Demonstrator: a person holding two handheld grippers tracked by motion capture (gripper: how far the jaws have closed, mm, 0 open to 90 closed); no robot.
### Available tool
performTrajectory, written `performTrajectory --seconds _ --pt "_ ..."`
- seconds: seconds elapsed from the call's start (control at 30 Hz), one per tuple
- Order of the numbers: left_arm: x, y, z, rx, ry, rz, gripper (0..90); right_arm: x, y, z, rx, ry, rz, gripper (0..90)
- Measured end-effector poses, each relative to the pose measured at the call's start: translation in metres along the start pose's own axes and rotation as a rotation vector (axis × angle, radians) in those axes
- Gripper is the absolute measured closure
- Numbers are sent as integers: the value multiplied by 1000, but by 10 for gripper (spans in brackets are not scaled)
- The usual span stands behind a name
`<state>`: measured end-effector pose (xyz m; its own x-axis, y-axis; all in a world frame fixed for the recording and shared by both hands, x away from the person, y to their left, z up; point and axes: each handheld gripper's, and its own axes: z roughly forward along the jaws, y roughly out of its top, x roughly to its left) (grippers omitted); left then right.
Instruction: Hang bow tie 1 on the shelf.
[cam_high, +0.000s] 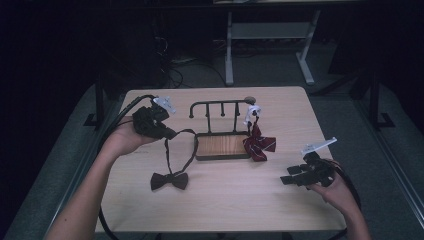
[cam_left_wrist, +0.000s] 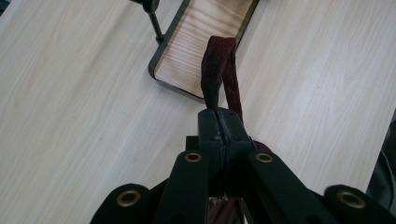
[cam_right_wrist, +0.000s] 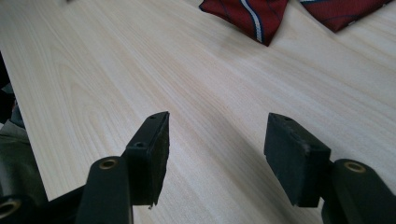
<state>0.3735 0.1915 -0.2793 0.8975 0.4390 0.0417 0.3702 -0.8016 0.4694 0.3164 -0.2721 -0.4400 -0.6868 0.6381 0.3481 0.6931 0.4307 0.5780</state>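
dark floor and a white desk frame sit behind a pale wooden table (cam_high: 220, 200), and the action is all on that tabletop. left gripper (cam_high: 167, 133) first: its jaws are clamped tight together on the strap (cam_left_wrist: 219, 70) of the dark bow tie (cam_high: 170, 180). in the left gripper view the doubled band of dark red fabric comes straight up out of the pinched jaws and runs toward the wooden tray. from above, that strap loops from the jaws down and near to the bow itself, which lies flat on the table, near and slightly left of the stand. the left hand (cam_high: 125, 140) holds the gripper at the table's left side, just left of the stand, cable trailing off the edge.

over to the right gripper (cam_high: 286, 176): jaws standing wide apart, nothing between them, bare wood grain showing through the gap in the right gripper view. it hovers low at the near right of the table, held by the right hand (cam_high: 335, 192), well apart from the dark tie.

outward now: the stand (cam_high: 222, 145), a wooden tray with a black rail of pegs, sits at the middle of the table. a red striped bow tie (cam_high: 260, 144) rests against its right end, touching the tray's corner, with a white clip (cam_high: 251, 112) above it on the rail. its red wings show at the far edge in the right gripper view.
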Motion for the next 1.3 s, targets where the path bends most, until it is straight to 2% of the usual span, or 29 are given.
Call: performTrajectory --seconds 0.6,1.1,1.3 --pt "9 10 -5 -9 9 -22 897 3 2 -1 0 -5 1 403" --pt "11 25 -12 -10 27 -12 897 4 3 -2 -3 -3 -9 403" --pt "18 30 -14 -8 35 -33 897 4 2 -3 -5 -4 -6 403"
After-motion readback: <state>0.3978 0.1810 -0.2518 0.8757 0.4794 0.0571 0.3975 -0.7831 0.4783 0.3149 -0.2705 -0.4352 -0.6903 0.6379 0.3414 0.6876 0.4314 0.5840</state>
